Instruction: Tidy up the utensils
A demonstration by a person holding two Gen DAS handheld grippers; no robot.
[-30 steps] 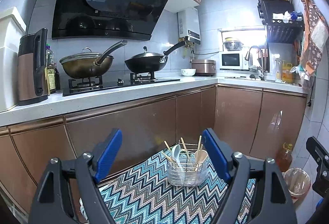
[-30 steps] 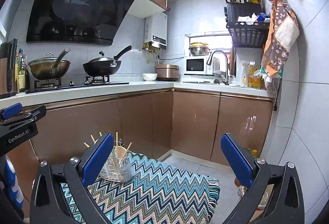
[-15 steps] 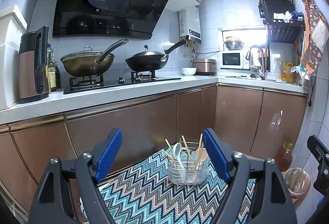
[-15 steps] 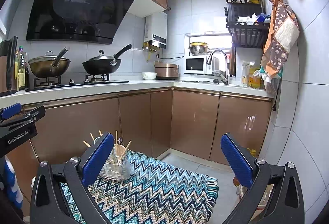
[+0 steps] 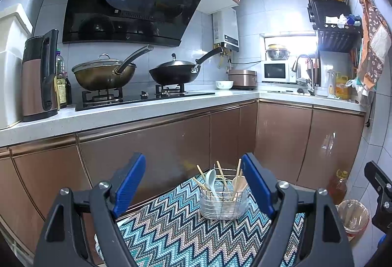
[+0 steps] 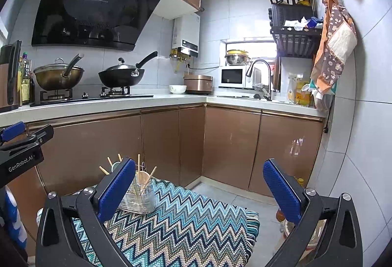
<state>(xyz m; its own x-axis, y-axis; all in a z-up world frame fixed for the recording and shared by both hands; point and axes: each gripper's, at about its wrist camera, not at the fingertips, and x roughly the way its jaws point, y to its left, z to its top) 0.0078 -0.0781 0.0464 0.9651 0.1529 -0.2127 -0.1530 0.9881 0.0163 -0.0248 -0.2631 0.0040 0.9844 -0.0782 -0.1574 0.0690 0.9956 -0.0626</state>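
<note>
So both grippers were spread wide and holding nothing. The left gripper (image 5: 193,183) hung over the zigzag cloth (image 5: 186,225), with the wire utensil holder (image 5: 221,203) standing upright at the far end, just left of its right finger. Chopsticks (image 5: 220,172), a white spoon (image 5: 210,177) and a wooden spoon (image 5: 238,182) stuck out of it. The right gripper (image 6: 199,190) sat further right, holder (image 6: 138,201) behind its left finger.

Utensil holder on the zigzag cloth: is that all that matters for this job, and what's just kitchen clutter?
Job:
utensil holder
chopsticks
white spoon
wooden spoon
left gripper, open
right gripper, open

Lying about:
two woks
kettle
white bowl
microwave
oil bottle
</note>
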